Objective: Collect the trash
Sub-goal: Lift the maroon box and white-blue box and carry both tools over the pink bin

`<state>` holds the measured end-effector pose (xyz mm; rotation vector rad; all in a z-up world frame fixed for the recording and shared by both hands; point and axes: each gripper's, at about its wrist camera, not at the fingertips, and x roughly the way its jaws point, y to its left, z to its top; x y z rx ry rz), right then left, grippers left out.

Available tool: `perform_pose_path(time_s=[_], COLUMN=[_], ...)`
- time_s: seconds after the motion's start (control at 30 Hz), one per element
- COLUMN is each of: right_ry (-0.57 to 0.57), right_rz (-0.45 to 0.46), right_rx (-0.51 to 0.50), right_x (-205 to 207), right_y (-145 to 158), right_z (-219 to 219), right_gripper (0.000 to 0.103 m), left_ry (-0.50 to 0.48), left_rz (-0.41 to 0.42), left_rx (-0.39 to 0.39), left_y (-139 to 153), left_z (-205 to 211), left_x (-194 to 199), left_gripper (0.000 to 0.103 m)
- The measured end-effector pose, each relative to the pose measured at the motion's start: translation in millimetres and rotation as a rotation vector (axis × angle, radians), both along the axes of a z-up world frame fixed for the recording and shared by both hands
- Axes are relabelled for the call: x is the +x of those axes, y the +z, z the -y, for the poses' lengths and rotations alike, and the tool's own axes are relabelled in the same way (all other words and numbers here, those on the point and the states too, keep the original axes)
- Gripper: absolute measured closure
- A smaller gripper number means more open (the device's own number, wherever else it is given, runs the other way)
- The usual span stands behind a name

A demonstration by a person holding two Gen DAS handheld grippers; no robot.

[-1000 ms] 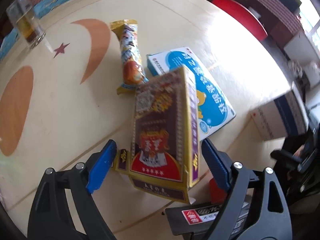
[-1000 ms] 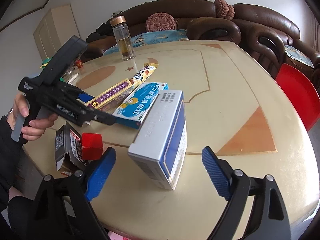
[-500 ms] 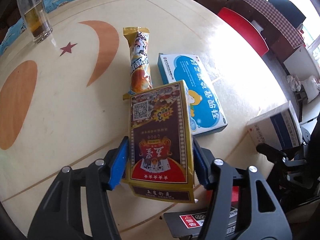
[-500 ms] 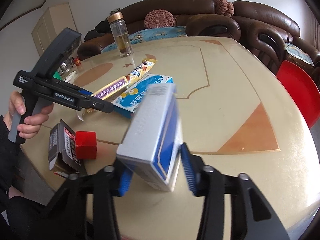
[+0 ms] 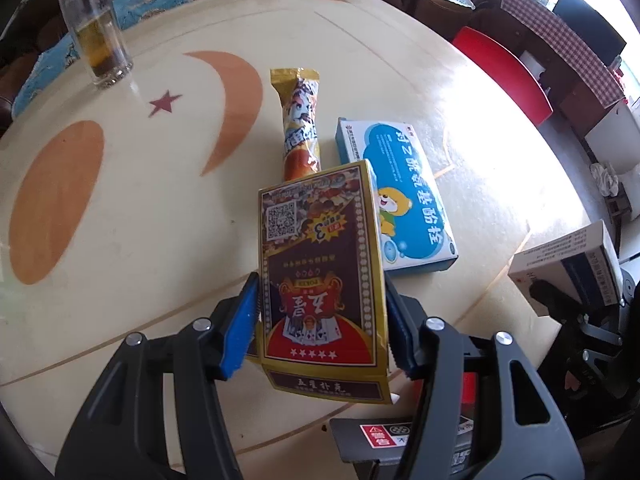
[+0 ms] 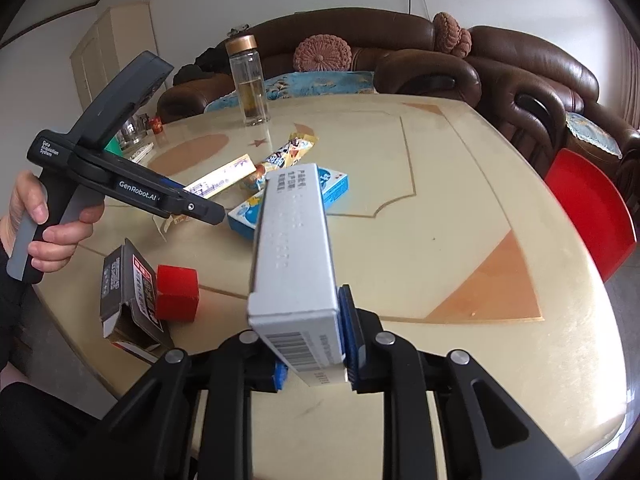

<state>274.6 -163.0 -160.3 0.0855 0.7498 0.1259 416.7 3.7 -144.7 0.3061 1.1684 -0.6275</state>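
My left gripper (image 5: 322,330) is clamped on the playing-card box (image 5: 320,272), raised over the bench (image 5: 132,208), long axis running away from me. My right gripper (image 6: 314,364) grips the white-and-blue carton (image 6: 294,248) by its barcode end, pointing toward the bench's far edge.

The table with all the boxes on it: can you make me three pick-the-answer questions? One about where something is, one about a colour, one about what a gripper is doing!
1. Where is the glass bottle?
A. far side of the table
B. in a gripper
C. on the sofa

2. What colour is the small cube?
A. green
B. red
C. white

3. What is the left gripper doing?
A. hanging open
B. gripping the snack wrapper
C. clamping the playing-card box

Answers:
1 A, it stands upright near the table's far edge.
2 B, it is plainly red beside the dark open carton.
3 C, both blue pads press the box's sides.
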Motion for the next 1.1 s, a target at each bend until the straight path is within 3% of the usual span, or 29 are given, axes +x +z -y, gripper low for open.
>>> perform_pose_path(time_s=[0.27,0.47,1.1], right_ry=[-0.007,-0.012,-0.006], right_rz=[0.007,0.026,0.161], right_rx=[0.013,0.024,0.008], right_x=[-3,-10,-66], right_y=[9,24,102], right_z=[3,6,-1], right_gripper=[0.081,0.081,0.081], left_ry=[0.013,-0.001,-0.015], left_rz=[0.036,0.080,0.168], left_rx=[0.022,0.019,-0.017], left_y=[13,41,105], left_z=[2,0,-12], left_x=[-9,-29,-134], left_gripper=[0.046,0.046,0.046])
